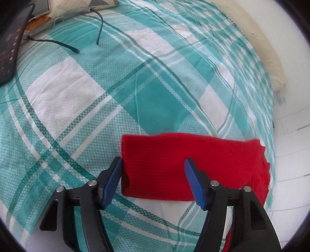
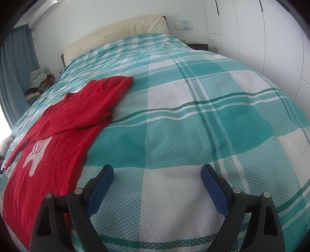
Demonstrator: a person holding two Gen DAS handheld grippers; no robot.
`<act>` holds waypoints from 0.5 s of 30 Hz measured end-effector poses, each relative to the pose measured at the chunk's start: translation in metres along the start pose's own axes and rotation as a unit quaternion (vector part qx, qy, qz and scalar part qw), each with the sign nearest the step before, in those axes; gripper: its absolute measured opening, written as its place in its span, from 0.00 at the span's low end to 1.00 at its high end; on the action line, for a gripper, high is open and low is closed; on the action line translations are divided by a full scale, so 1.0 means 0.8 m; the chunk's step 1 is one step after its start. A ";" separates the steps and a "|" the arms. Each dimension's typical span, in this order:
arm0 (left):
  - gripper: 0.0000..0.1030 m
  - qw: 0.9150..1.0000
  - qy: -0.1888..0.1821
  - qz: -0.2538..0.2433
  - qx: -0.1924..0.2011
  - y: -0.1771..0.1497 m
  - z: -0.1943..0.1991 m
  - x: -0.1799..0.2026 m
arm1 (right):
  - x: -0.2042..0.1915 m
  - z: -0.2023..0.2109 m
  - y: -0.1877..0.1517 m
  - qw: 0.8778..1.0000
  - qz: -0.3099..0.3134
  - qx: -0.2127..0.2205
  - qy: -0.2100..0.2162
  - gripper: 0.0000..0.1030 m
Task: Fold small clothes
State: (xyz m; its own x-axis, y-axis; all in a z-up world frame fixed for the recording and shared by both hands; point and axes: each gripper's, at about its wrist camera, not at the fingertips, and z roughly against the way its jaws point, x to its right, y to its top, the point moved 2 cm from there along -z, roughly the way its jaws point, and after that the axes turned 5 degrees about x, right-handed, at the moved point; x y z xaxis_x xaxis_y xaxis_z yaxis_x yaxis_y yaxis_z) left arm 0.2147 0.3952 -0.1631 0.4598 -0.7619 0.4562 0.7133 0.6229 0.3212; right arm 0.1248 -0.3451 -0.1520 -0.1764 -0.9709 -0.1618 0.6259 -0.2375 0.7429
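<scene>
A small red knit sweater (image 2: 64,124) with a white motif lies flat on the teal-and-white checked bedspread (image 2: 174,120), one sleeve folded across its body. My right gripper (image 2: 157,170) is open and empty over the bedspread, just right of the sweater's edge. In the left wrist view a red sleeve (image 1: 193,166) lies across the bedspread (image 1: 96,97) near the bed's edge. My left gripper (image 1: 153,164) is open, its blue pads either side of the sleeve's cuff end, not closed on it.
A dark phone (image 1: 9,48) and black-framed glasses (image 1: 58,41) lie on the bed at the far left by a patterned cushion (image 1: 77,7). The cream headboard (image 2: 116,33) is at the far end. A pile of clothes (image 2: 38,81) sits beside the bed. White wardrobes (image 2: 261,34) stand on the right.
</scene>
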 end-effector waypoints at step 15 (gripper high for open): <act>0.05 0.990 -0.062 -0.097 0.080 -0.001 0.103 0.165 | -0.004 -0.005 0.001 1.000 0.012 -0.008 -0.006 0.92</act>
State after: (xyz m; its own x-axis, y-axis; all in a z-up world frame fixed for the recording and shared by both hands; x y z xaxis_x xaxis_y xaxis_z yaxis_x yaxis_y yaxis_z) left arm 0.2313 0.3084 -0.0348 0.2472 -0.8487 0.4676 0.6848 0.4944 0.5353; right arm 0.1291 -0.3427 -0.1533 -0.1704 -0.9758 -0.1369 0.6413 -0.2153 0.7365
